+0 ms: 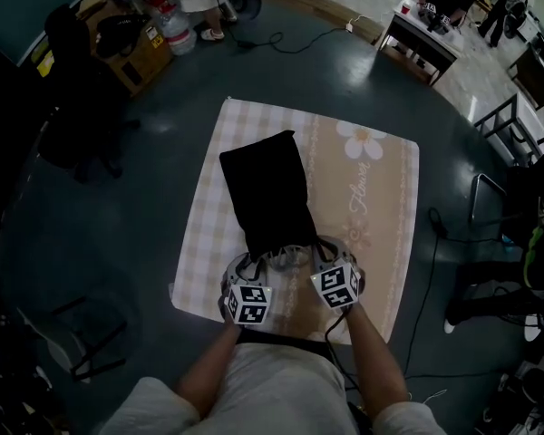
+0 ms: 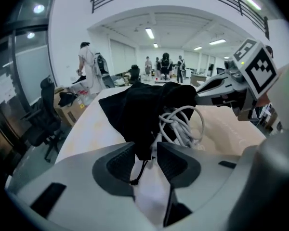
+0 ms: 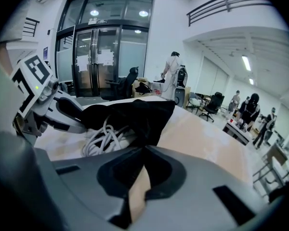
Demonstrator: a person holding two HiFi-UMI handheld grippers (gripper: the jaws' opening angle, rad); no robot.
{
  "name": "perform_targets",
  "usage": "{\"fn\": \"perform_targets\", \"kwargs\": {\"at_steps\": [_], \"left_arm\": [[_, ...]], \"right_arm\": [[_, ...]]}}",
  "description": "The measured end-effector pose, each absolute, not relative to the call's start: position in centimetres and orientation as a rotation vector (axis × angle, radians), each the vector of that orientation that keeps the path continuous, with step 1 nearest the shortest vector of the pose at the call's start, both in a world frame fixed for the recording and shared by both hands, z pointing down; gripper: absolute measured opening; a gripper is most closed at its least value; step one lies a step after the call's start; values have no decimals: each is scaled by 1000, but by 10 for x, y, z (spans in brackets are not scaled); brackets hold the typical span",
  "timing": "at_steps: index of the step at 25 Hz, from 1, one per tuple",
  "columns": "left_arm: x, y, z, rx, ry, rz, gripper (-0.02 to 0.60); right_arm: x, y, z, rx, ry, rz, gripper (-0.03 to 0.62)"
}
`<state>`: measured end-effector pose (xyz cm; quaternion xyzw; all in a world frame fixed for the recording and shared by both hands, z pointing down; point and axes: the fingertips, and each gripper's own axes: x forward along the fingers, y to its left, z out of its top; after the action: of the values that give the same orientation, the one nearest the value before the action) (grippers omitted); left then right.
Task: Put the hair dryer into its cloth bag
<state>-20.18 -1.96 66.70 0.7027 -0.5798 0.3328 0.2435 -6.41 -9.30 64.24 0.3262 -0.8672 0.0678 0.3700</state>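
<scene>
The black cloth bag (image 1: 263, 198), soft, matte and roughly oblong, lies lengthwise on a beige checked mat (image 1: 363, 207) printed with a white daisy (image 1: 360, 140), its closed end pointing away from the person and its mouth toward the two tools. At the mouth the fabric bunches into loose folds, and a coil of smooth white rubbery power cord (image 1: 286, 259) spills out just beside it, lying on the mat between the tools. The body of the hair dryer cannot be made out in any view; the bag bulges, but the dark cloth hides whatever fills it. The left tool (image 2: 145, 150) stands with its ribbed grey pads apart: a hanging fold of the bag's rim (image 2: 139, 114) and a thin black drawstring (image 2: 138, 172) dangle in the gap, and the pads do not appear to press on them. The right tool (image 3: 144, 150) has its jaws brought together at the tips, pinching the opposite edge of the bag's mouth (image 3: 135, 114), so the cloth rises in a taut ridge from that point. Each tool carries a white cube with black square markers (image 1: 249, 304), which covers most of the jaws in the head view. The person's bare forearms are cut off by the bottom of that view. The floor around the mat is dark and its texture is hard to read.
</scene>
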Motion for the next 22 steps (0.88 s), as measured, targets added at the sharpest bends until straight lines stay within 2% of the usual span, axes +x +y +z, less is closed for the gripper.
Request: {"fn": "perform_targets", "kwargs": {"at_steps": [1,3,5,11,22], "left_arm": [[-203,-22,669,1903,-1585,891,141],[-207,-24,670,1887,-1582,860,42],[-209,-24,670,1892,-1567,826,23],[-206,-21,645,2003,-1521,713,15],[-201,-58,521,2206,-1470,461,15]], "right_arm": [[-65,-92,642,835,-2226,174,20],[-66,-92,643,836,-2226,178,20],[-63,-91,643,839,-2224,189,20],[-63,-81,633,860,-2304,366,20],[-66,-89,529,914,-2540,582,18]]}}
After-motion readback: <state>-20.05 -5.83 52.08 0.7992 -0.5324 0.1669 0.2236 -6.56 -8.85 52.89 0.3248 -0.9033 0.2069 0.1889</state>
